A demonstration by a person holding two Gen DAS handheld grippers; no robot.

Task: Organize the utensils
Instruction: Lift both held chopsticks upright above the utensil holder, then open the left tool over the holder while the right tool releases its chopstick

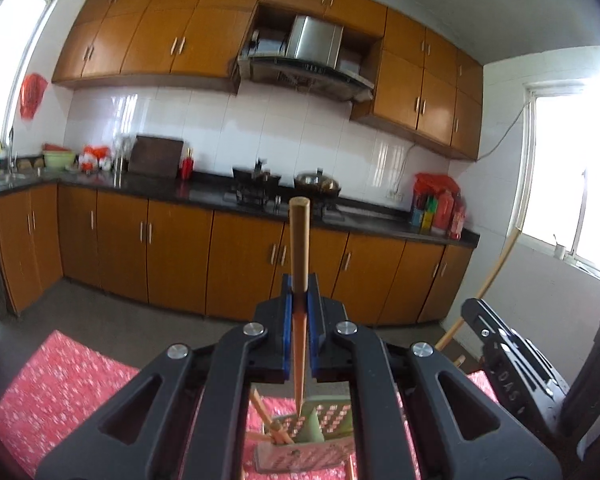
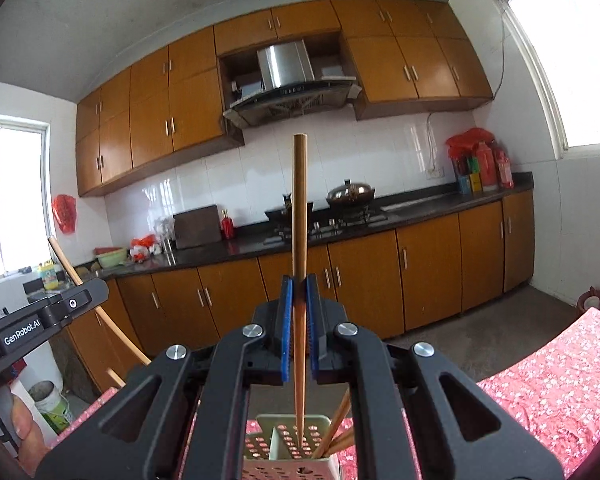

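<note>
Wooden chopstick (image 1: 300, 256) upright in each gripper (image 1: 299, 294) above holder (image 1: 308, 446)

Utensil holder (image 1: 300, 448) base cut off by frame edge, chopstick tips inside it hidden

Orange cabinets (image 1: 172, 240) under a dark counter (image 1: 204, 190); more cabinets above. Steel hood (image 2: 292, 80) over stove (image 2: 324, 224), lidded wok (image 2: 350, 194) on right burner. Brown board (image 1: 156, 156) leans on tiled wall. Green bowl (image 1: 58, 159) near sink. Red bottles (image 2: 484, 168) at counter's right end. Red floral cloth (image 2: 548, 396) on table.
</note>
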